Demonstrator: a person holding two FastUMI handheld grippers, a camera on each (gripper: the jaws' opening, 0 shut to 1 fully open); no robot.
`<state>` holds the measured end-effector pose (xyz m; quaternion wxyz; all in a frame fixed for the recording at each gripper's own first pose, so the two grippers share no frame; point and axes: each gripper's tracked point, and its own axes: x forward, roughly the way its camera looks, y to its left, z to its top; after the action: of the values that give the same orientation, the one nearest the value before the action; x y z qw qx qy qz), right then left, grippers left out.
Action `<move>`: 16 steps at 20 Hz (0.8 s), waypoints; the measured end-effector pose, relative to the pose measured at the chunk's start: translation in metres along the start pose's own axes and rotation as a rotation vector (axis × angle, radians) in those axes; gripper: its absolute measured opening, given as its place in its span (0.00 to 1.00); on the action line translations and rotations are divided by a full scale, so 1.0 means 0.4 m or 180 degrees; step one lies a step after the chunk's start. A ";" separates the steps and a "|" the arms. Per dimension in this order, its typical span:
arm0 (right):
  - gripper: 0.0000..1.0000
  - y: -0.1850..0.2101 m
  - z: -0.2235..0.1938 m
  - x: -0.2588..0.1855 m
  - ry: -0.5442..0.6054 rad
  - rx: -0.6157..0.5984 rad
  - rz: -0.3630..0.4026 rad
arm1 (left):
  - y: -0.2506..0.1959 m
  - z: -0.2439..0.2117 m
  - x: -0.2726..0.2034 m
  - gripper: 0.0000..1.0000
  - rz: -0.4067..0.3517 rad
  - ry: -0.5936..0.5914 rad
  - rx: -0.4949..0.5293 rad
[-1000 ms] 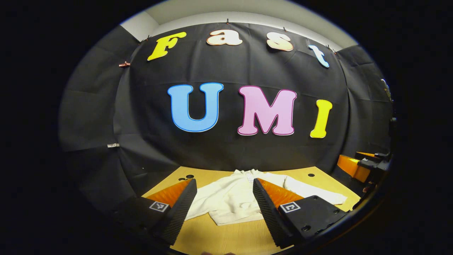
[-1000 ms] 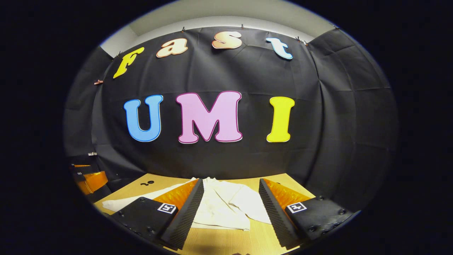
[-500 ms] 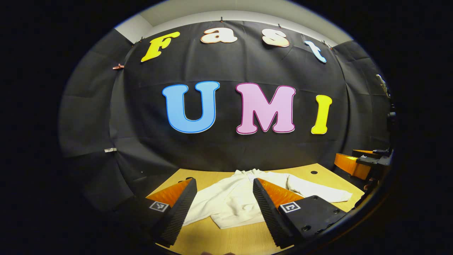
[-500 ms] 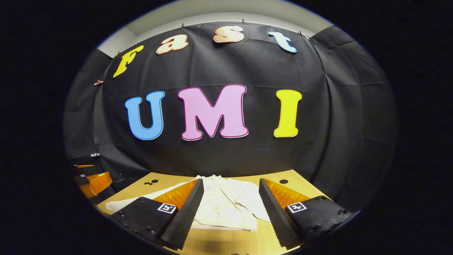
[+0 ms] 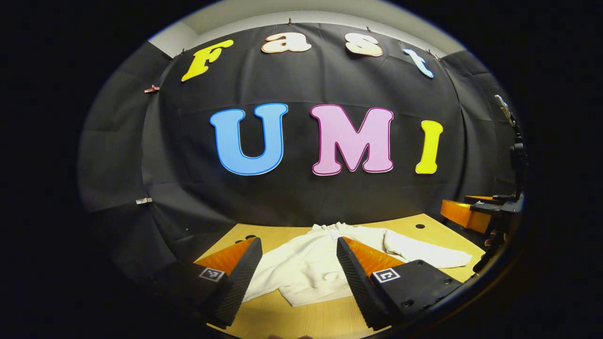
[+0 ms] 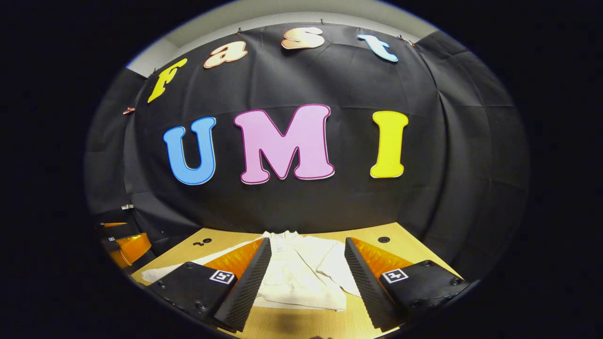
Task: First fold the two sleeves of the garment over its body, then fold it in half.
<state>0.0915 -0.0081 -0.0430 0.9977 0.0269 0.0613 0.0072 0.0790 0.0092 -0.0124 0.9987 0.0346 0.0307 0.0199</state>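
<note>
While the white garment (image 5: 308, 268) lies flat on the wooden table (image 5: 325, 320), unfolded, you hold the left gripper (image 5: 297, 270) and right gripper (image 6: 306, 273) spread wide, empty. Next, pinch a sleeve (image 5: 426, 252) cuff.

Light wood table (image 5: 325, 318) w/ small dark round holes: 1 near far right edge (image 5: 417, 226), a pair at far left (image 5: 248, 237). Black cloth wall (image 5: 301, 197) behind, creased, clipped along top. Pale ceiling strip (image 6: 282, 12) above. Small white tag (image 5: 143, 201) on cloth at left.
</note>
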 end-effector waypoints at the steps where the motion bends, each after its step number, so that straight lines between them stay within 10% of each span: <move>1: 0.96 -0.011 -0.004 0.013 0.0042 0.0029 -0.0021 | 0.002 -0.003 0.006 0.98 0.0025 0.0003 0.0024; 16: 0.96 -0.350 -0.136 0.147 0.0559 0.0041 -0.0701 | 0.063 -0.068 0.078 0.97 0.0409 0.0258 0.0060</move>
<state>0.1449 -0.1442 -0.1118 0.9831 0.0256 0.1510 -0.1005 0.1075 0.0374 -0.0398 0.9930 0.0451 0.0690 0.0851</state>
